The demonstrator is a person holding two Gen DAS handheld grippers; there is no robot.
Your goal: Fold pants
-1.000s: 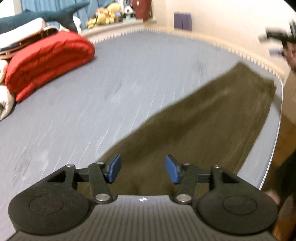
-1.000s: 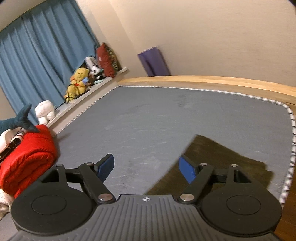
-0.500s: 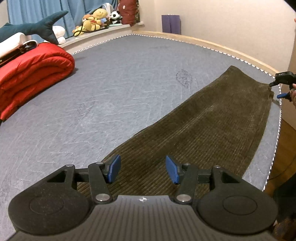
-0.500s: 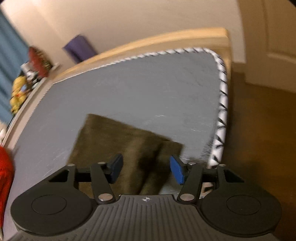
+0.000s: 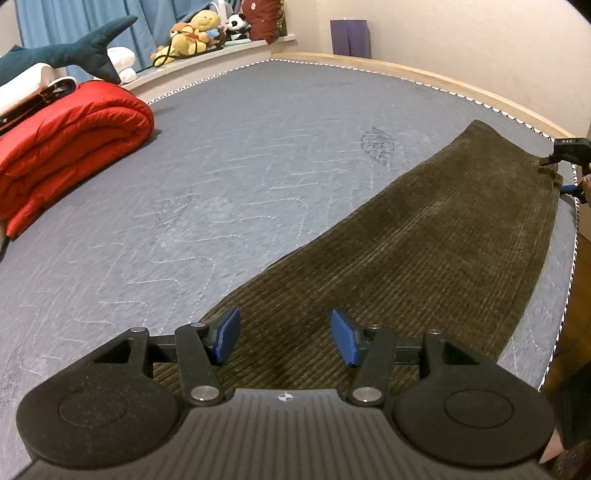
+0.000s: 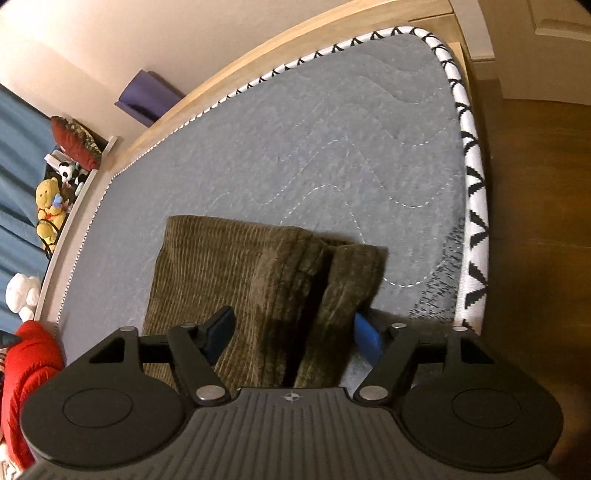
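Note:
Olive-brown corduroy pants [image 5: 424, 251] lie flat and stretched along the right side of a grey quilted mattress [image 5: 240, 155]. My left gripper [image 5: 284, 341] is open and hovers just above one end of the pants. My right gripper [image 6: 295, 332] is open at the other end of the pants [image 6: 229, 266], its jaws on either side of a raised fold of the fabric. The right gripper also shows in the left wrist view [image 5: 570, 168] at the far right end of the pants.
A rolled red quilt [image 5: 70, 147] lies at the left of the mattress, with a plush shark [image 5: 70, 55] behind it. Stuffed toys [image 5: 199, 33] line the sill. The mattress edge [image 6: 474, 184] and wooden floor [image 6: 535, 221] lie right of the pants.
My right gripper swung from facing the room down to the end of the pants and now straddles a fold. My left gripper stayed open above its end, its view settling.

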